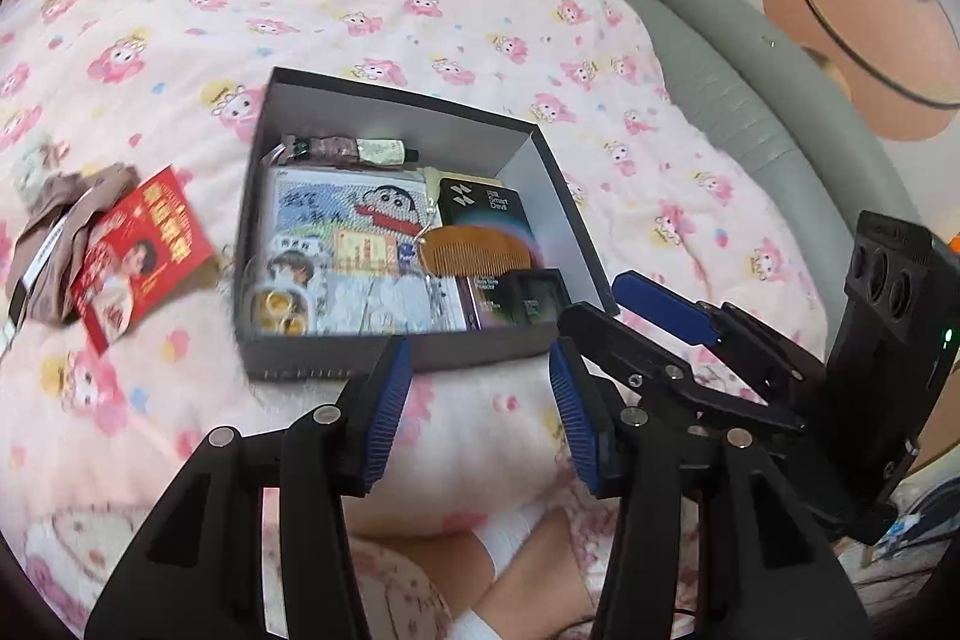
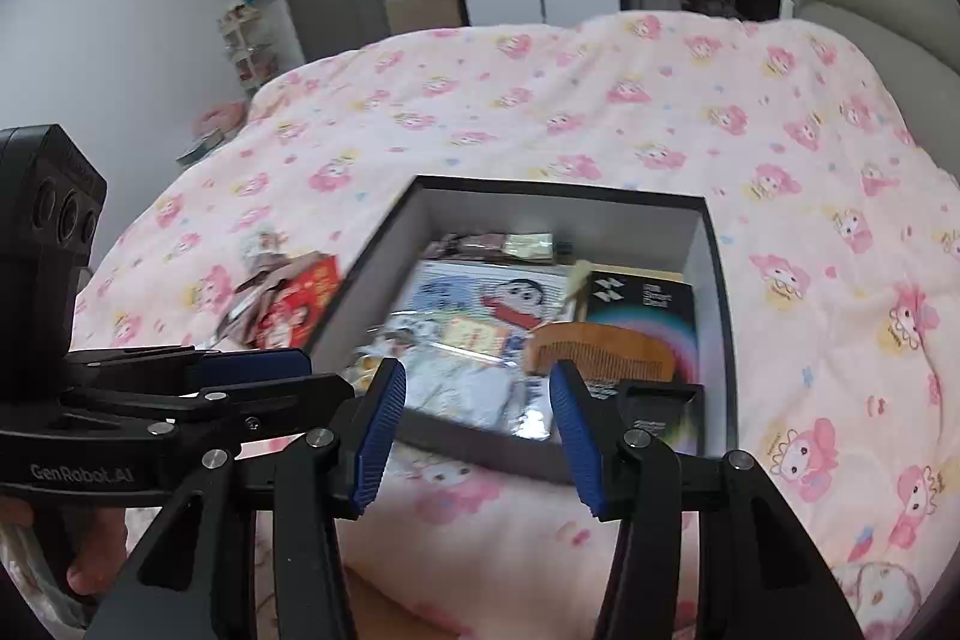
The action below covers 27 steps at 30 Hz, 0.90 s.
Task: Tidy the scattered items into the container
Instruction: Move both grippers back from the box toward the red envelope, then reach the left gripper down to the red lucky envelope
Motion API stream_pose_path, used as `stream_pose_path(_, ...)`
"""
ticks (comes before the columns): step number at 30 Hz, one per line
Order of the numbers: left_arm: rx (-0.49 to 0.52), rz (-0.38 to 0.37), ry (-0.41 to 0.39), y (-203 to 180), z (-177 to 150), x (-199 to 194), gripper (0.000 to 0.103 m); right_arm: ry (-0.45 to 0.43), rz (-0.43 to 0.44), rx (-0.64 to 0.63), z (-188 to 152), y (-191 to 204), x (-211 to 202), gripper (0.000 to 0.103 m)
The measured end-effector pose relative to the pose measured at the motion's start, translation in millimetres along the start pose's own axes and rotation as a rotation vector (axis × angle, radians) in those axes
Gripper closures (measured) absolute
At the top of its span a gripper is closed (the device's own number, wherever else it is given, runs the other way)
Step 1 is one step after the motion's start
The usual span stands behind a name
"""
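Left wrist view: one dark grey box [image 1: 384, 340], open-topped with pale inner walls, sits on the bed's pink cartoon-print blanket [image 1: 420, 16]. Inside, counted: one wooden comb [image 1: 474, 250], one black carton [image 1: 486, 208], one tube [image 1: 354, 149], one cartoon-print pouch [image 1: 348, 214]; smaller pieces are blurred. Left of the box lie one red packet [image 1: 141, 250] and one brown cloth [image 1: 66, 220]. Left claw [image 1: 480, 424] and right claw [image 2: 477, 436] are both spread, empty, near the box's near wall.

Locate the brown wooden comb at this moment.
The brown wooden comb lies inside the open grey cardboard box on the pink bedspread, right of centre in both wrist views, overlapping the black Smart Devil package beside the cartoon picture.
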<state>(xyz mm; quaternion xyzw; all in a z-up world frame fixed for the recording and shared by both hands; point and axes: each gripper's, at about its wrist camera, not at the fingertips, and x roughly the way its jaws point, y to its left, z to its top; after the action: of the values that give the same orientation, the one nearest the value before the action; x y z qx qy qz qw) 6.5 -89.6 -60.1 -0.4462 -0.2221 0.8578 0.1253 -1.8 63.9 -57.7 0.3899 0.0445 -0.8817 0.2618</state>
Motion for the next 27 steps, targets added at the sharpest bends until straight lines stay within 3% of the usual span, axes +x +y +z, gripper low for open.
stream_pose_path(4,-0.01,0.008,0.013,6,-12,-15,0.055,-0.019,-0.048,-0.023,-10,25,-10,0.057)
stream_pose_path(13,-0.044,0.048,-0.024,32,-25,-51,0.055,-0.015,-0.014,-0.072,-9,67,-12,0.06)
stream_pose_path(27,-0.265,0.129,-0.082,144,-37,-84,0.055,0.125,0.157,-0.138,8,147,67,0.06)
